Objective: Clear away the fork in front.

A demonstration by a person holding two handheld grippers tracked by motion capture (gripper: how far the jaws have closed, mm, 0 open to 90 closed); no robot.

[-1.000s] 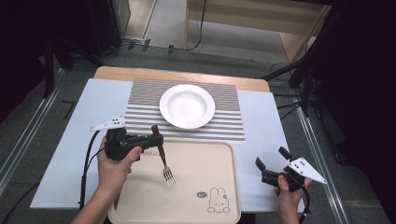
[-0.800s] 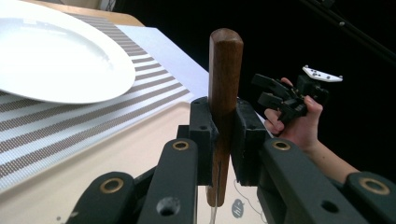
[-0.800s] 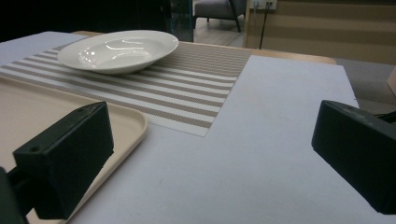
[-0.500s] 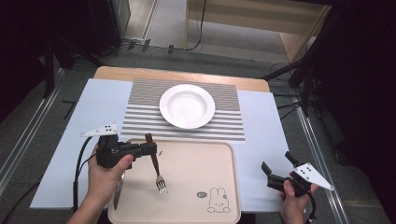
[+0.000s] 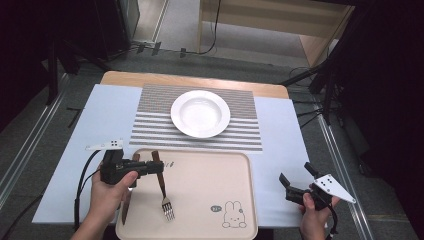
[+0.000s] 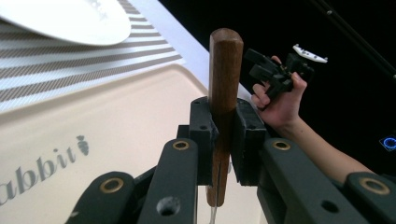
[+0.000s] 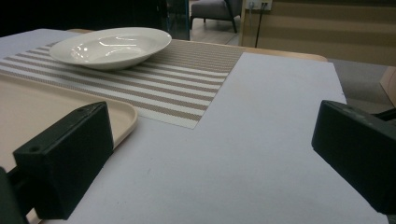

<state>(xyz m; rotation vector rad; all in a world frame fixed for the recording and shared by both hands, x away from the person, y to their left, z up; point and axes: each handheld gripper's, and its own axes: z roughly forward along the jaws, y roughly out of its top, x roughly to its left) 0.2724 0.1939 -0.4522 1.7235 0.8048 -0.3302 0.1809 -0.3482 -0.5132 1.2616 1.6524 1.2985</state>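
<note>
Fork (image 5: 163, 192) with brown wooden handle and silver tines hangs pinched in left tongs (image 5: 154, 167); right tongs (image 5: 295, 181) spread.

White glossy ceramic bowl (image 7: 111, 46) on striped brown-white woven placemat (image 7: 163, 84); beige plastic tray (image 7: 51, 112) corner just beside placemat; right gripper (image 7: 210, 163) jaws wide apart over pale tablecloth (image 7: 261, 140).

fork (image 6: 223, 102) tines cut off by bottom edge in left gripper view, handle middle hidden between pads. knife (image 5: 126, 202) beside fork partly hidden under left hand (image 5: 107, 192). tray (image 5: 200, 172) near edge cut off.
</note>
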